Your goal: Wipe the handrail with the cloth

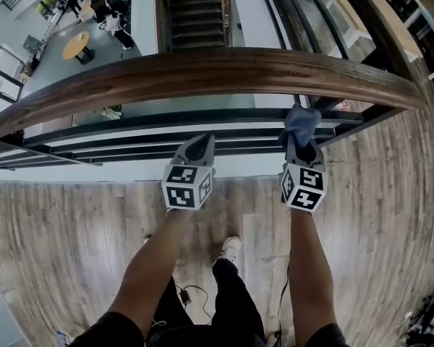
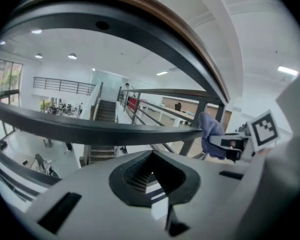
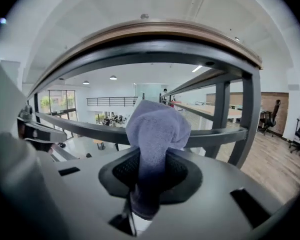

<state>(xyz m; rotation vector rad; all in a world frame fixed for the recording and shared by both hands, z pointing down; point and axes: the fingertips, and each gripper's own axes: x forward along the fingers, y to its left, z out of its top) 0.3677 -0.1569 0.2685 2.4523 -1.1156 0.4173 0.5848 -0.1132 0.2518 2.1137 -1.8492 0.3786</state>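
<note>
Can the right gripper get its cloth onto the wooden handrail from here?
Probably yes: the right gripper holds the cloth just below the wooden handrail, with nothing between them.

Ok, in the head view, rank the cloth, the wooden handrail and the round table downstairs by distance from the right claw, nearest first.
1. Cloth: clamped in the right claw.
2. Wooden handrail: just above and ahead.
3. Round table: far left, on the floor below.
</note>
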